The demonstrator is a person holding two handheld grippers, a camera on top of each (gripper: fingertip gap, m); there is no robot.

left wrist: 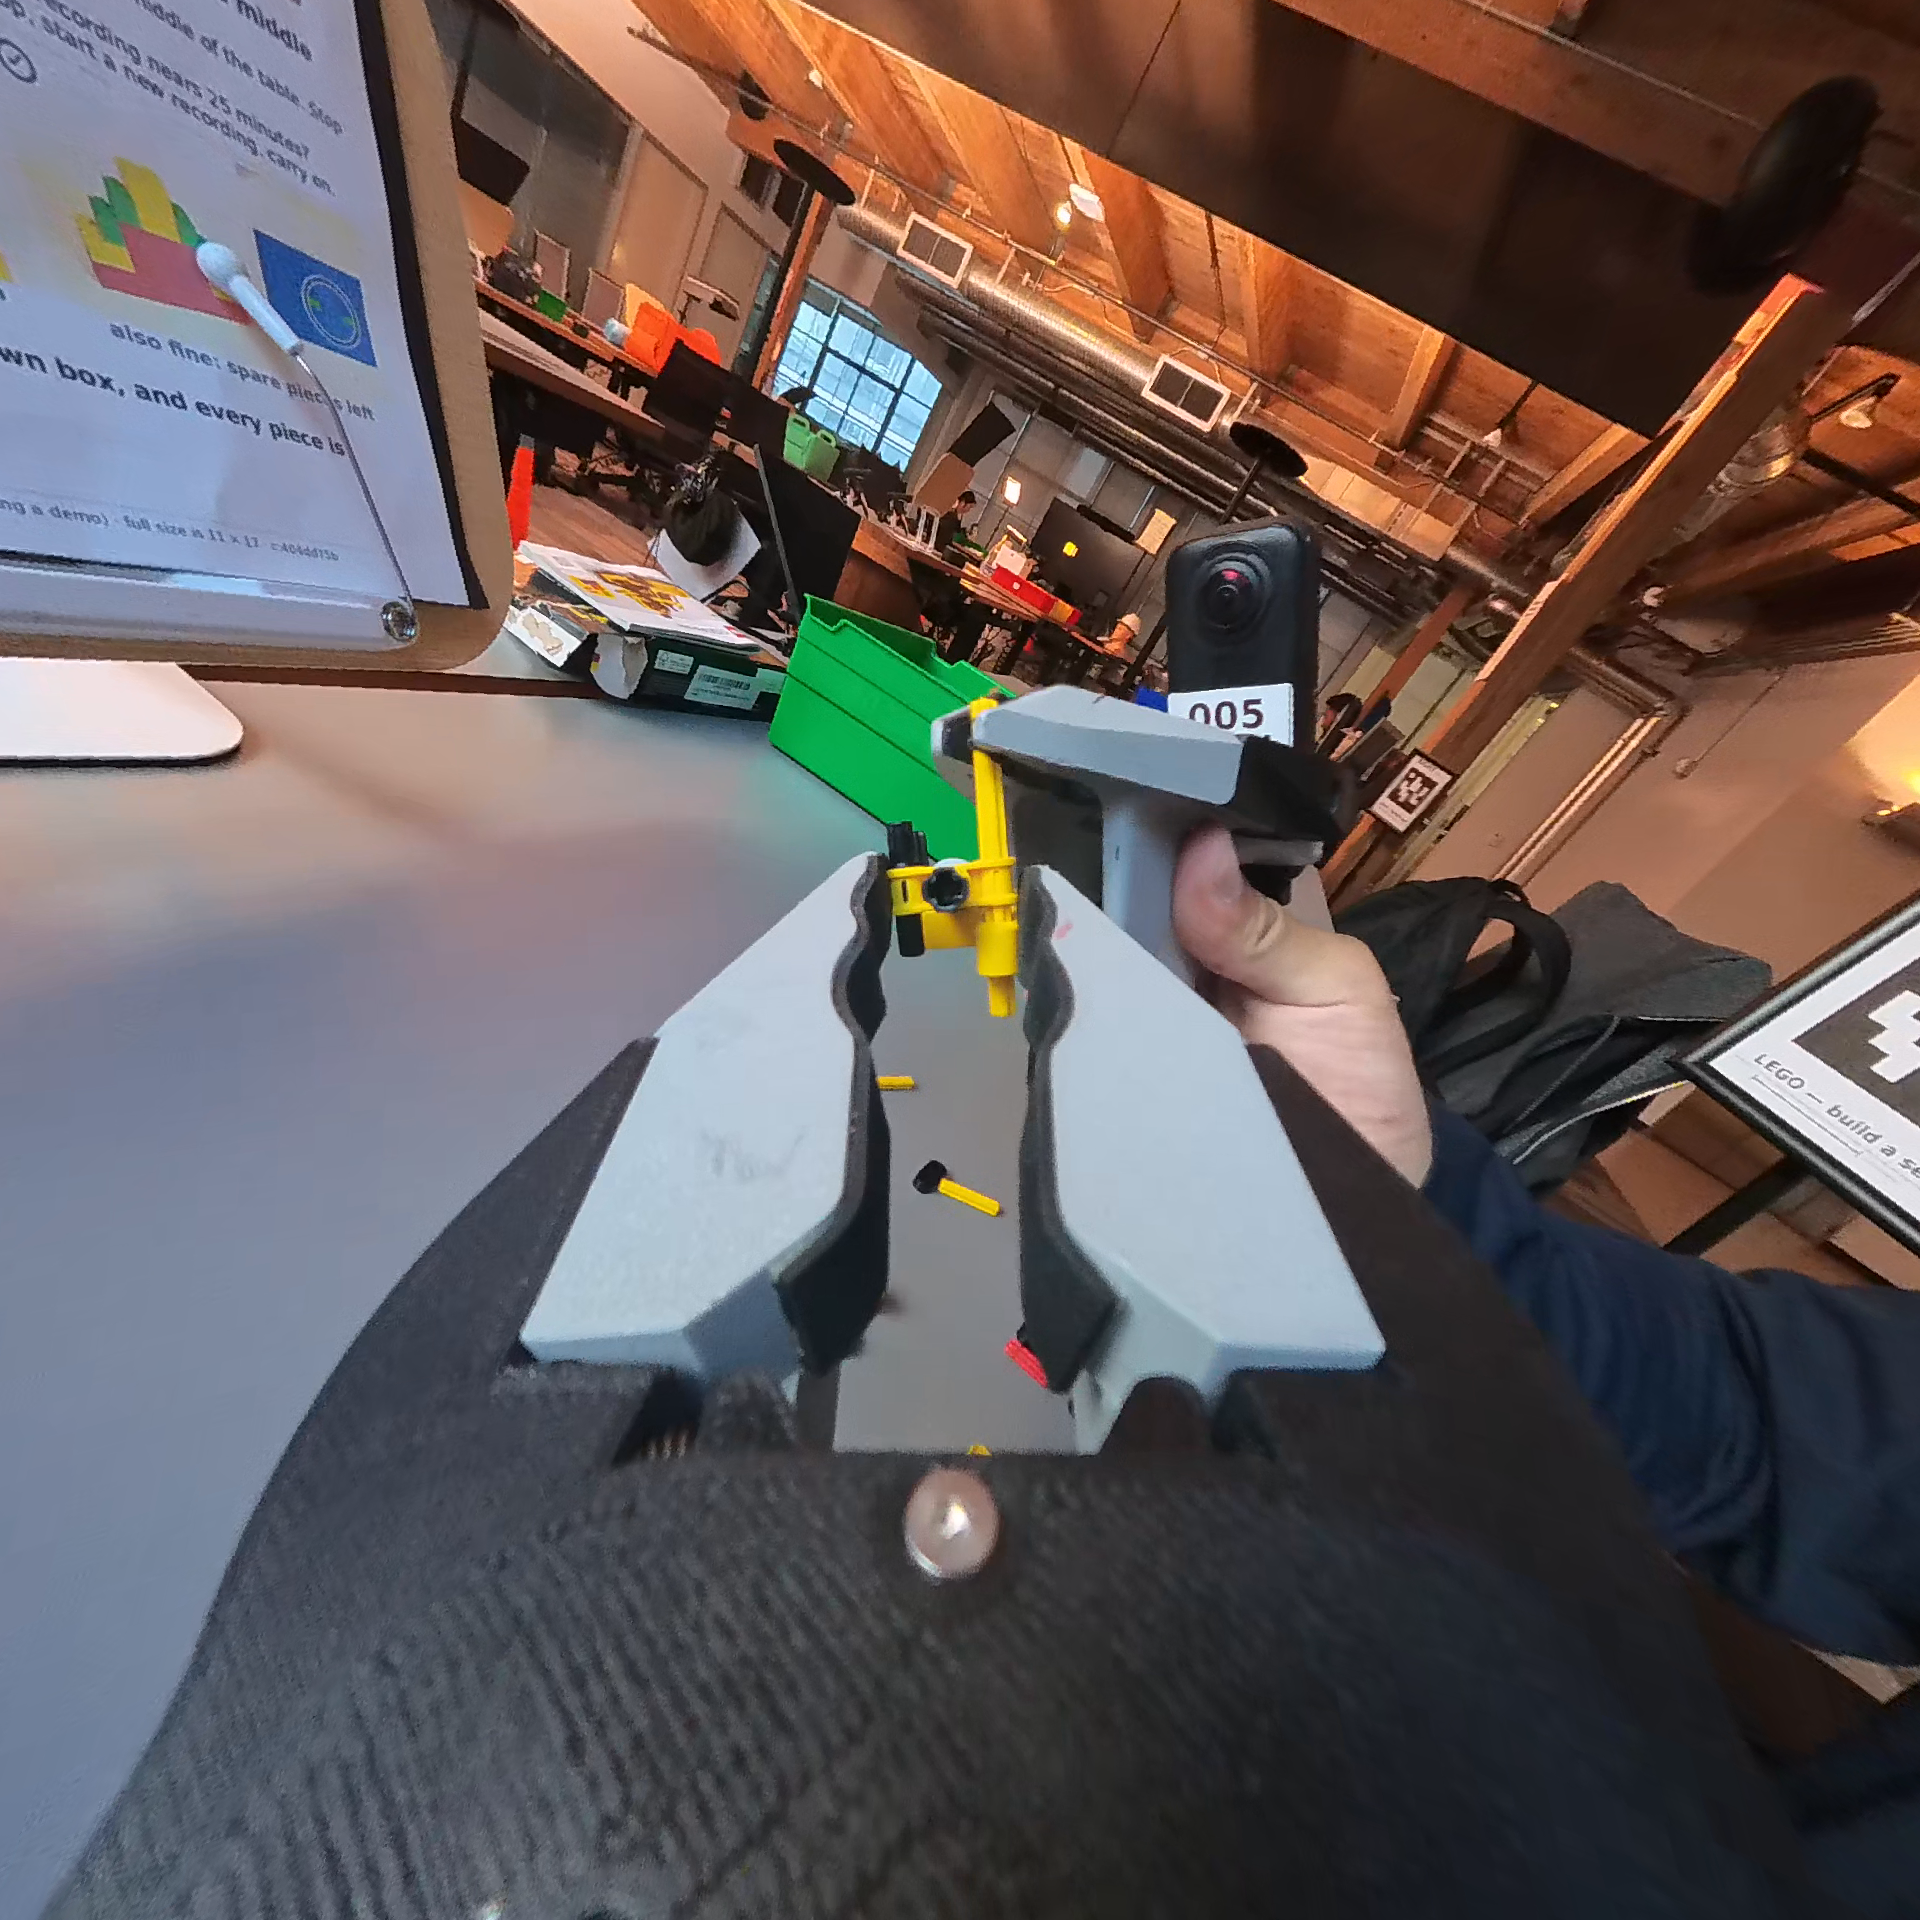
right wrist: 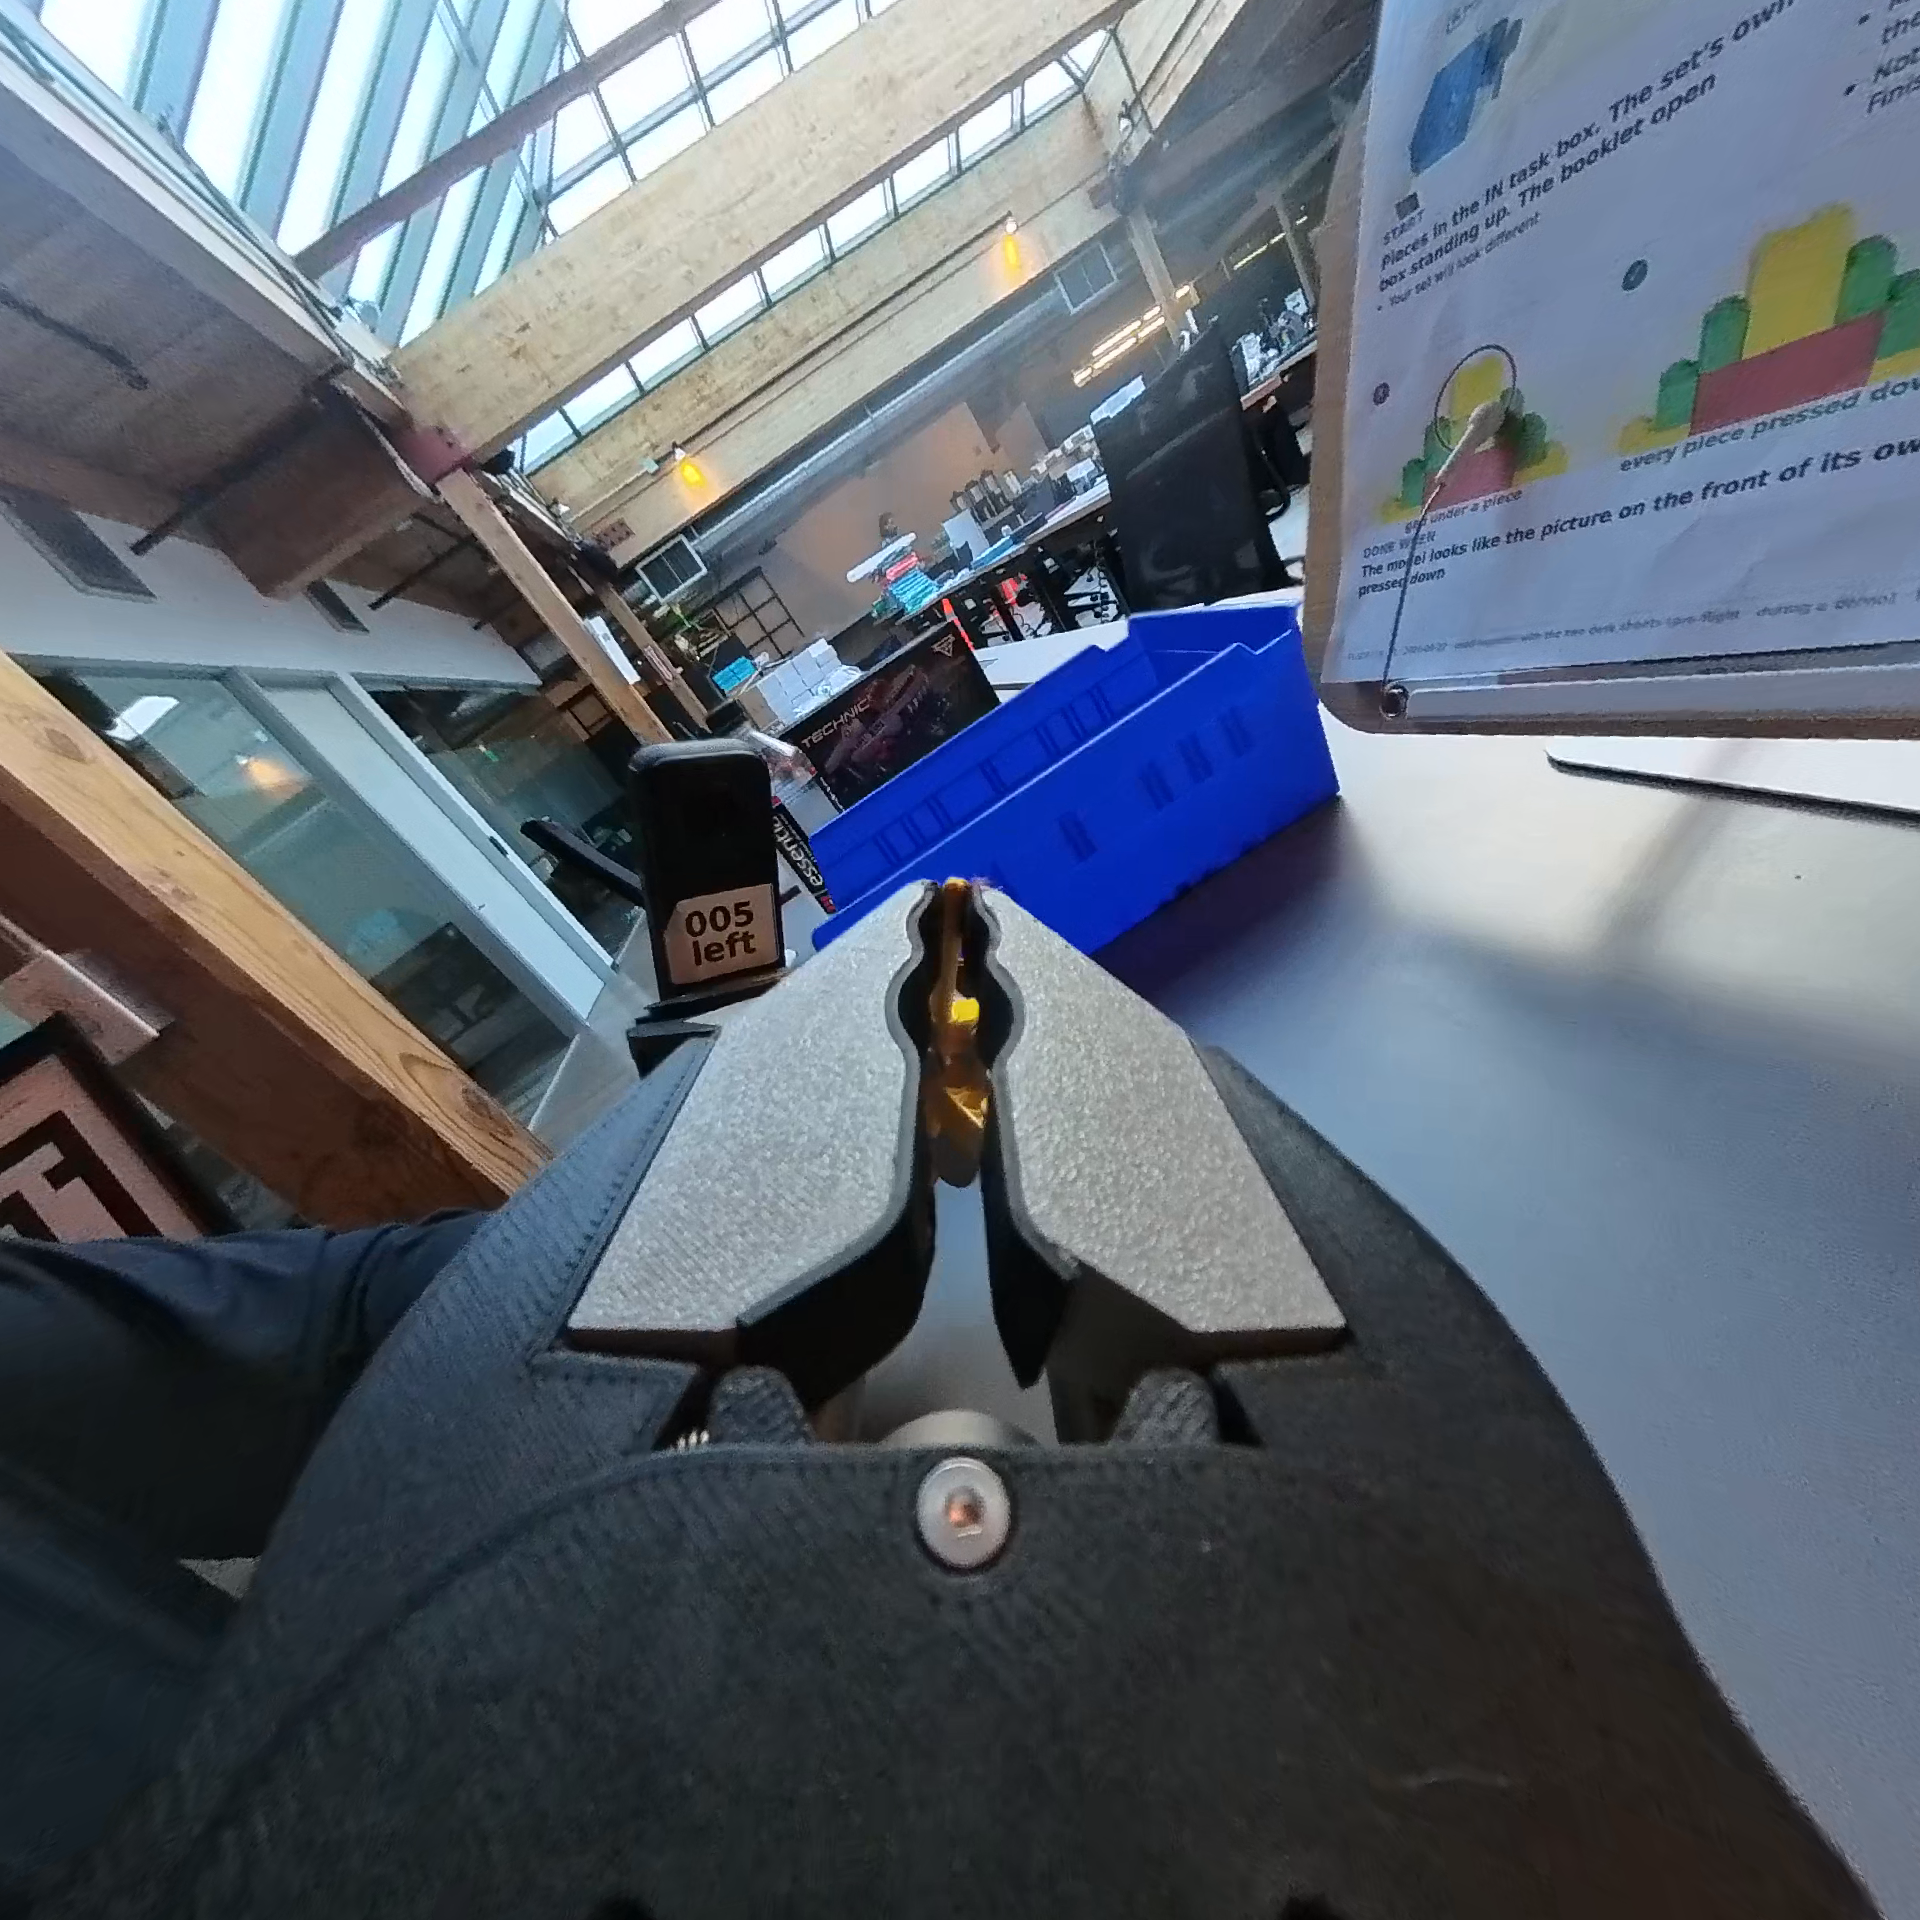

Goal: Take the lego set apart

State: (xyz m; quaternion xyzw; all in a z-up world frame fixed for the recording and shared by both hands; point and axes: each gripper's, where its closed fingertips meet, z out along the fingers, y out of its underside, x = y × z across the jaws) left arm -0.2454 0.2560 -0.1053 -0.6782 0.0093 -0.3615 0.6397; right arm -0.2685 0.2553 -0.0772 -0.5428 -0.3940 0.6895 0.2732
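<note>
In the left wrist view, my left gripper (left wrist: 951, 899) is shut on a small yellow and black lego assembly (left wrist: 935, 902), held above the grey table (left wrist: 312, 987). A long yellow axle (left wrist: 992, 821) rises from it into my right gripper (left wrist: 971, 727), which comes in from the right and is shut on the axle's top. In the right wrist view, my right gripper (right wrist: 954, 891) is closed on the yellow piece (right wrist: 961, 1023), which shows only in the narrow gap between the fingers. Loose pins lie on the table below: a yellow one (left wrist: 894, 1083) and a black-and-yellow one (left wrist: 958, 1190).
A green bin (left wrist: 873, 717) and a lego box (left wrist: 644, 634) stand at the table's far side. A blue bin (right wrist: 1091, 821) sits ahead of the right gripper. An instruction board on a white stand (left wrist: 208, 312) (right wrist: 1621, 343) rises at the back. A small red piece (left wrist: 1023, 1361) lies near the left gripper's base. My left and right fingertips are right by each other.
</note>
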